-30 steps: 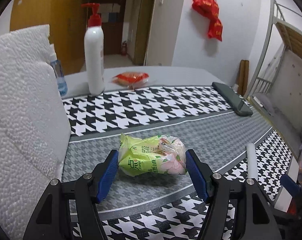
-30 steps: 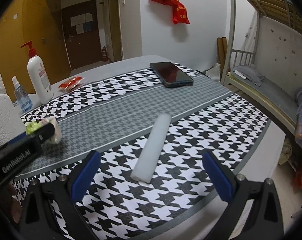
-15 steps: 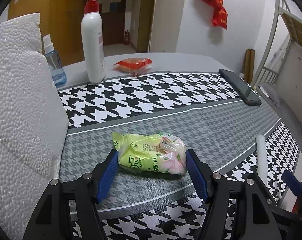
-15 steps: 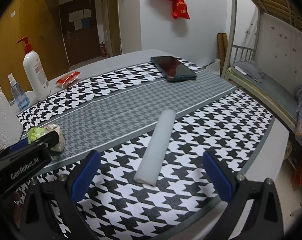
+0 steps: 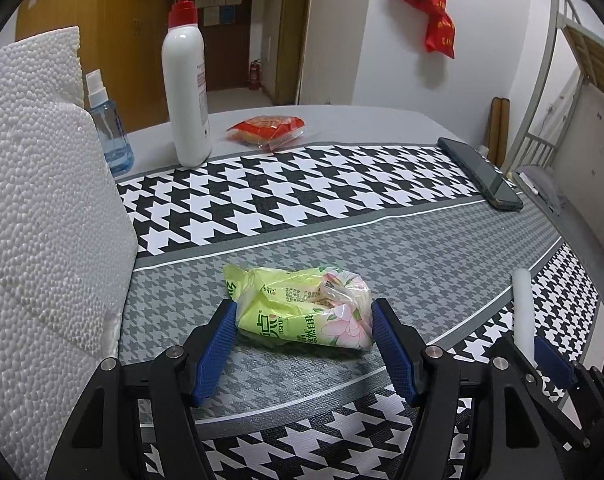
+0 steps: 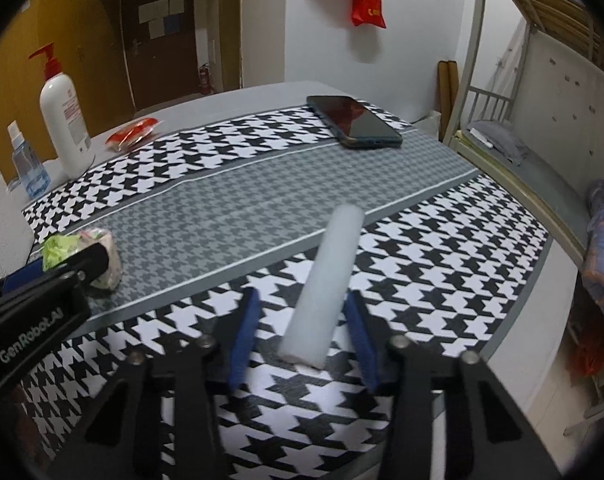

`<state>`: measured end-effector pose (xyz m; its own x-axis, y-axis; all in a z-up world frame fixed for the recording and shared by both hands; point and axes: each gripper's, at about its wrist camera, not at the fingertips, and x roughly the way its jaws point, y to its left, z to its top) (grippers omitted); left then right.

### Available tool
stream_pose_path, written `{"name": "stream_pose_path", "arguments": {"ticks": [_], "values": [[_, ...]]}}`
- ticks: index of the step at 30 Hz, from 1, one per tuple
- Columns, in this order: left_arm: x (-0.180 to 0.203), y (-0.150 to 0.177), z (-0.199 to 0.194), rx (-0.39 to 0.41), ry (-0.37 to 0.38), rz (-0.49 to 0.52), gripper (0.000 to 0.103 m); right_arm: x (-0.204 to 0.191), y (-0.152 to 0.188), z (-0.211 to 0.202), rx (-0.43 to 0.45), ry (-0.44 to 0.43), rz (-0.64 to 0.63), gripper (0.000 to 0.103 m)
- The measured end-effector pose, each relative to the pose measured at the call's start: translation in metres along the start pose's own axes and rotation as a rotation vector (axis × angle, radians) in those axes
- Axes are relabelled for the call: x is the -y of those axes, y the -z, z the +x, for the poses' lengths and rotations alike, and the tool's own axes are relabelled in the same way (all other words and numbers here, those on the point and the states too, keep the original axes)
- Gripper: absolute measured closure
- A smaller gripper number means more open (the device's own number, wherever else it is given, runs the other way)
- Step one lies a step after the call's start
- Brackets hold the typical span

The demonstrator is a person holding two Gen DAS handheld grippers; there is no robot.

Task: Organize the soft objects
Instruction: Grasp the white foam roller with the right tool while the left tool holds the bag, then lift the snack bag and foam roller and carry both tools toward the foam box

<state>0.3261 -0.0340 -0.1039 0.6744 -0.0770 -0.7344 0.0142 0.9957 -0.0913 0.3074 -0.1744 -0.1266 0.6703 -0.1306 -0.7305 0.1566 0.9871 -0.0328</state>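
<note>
A green tissue pack [image 5: 302, 312] lies on the grey band of the houndstooth cloth. My left gripper [image 5: 303, 320] has its blue pads against both ends of the pack, shut on it. The pack and the left gripper also show at the left of the right wrist view [image 6: 82, 256]. A white foam stick [image 6: 325, 284] lies on the black-and-white band. My right gripper [image 6: 303, 320] straddles its near end, jaws partly closed with small gaps either side. The stick shows at the right of the left wrist view [image 5: 521, 308].
A white foam block [image 5: 42, 220] stands at the left. A pump bottle [image 5: 186, 92], a blue spray bottle [image 5: 108, 132] and a red snack packet [image 5: 268, 128] sit at the back. A phone [image 6: 353, 120] lies at the far right. The table edge [image 6: 513, 308] runs to the right, with a bunk bed beyond.
The right gripper's jaws have narrowed from wide open to close around the foam stick's near end. The left gripper stays around the tissue pack, with the view shifted slightly.
</note>
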Motion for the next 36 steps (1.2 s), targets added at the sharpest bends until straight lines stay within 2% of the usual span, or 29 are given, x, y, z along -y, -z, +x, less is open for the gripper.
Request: {"name": "stream_pose_path", "arguments": {"ticks": [4, 6, 22, 36], "values": [[0.0, 0.0, 0.0, 0.001, 0.004, -0.004, 0.034, 0.002, -0.001, 0.0, -0.004, -0.011, -0.001, 0.064], [0.0, 0.0, -0.001, 0.006, 0.008, -0.002, 0.034, 0.007, -0.001, -0.001, -0.004, 0.001, 0.012, 0.079], [0.002, 0.001, -0.015, 0.068, 0.015, 0.014, 0.036, 0.019, -0.003, -0.022, 0.049, -0.088, 0.019, 0.082], [0.004, 0.0, -0.026, 0.118, 0.029, 0.022, 0.036, 0.027, -0.008, -0.044, 0.1, -0.114, 0.027, 0.082]]}}
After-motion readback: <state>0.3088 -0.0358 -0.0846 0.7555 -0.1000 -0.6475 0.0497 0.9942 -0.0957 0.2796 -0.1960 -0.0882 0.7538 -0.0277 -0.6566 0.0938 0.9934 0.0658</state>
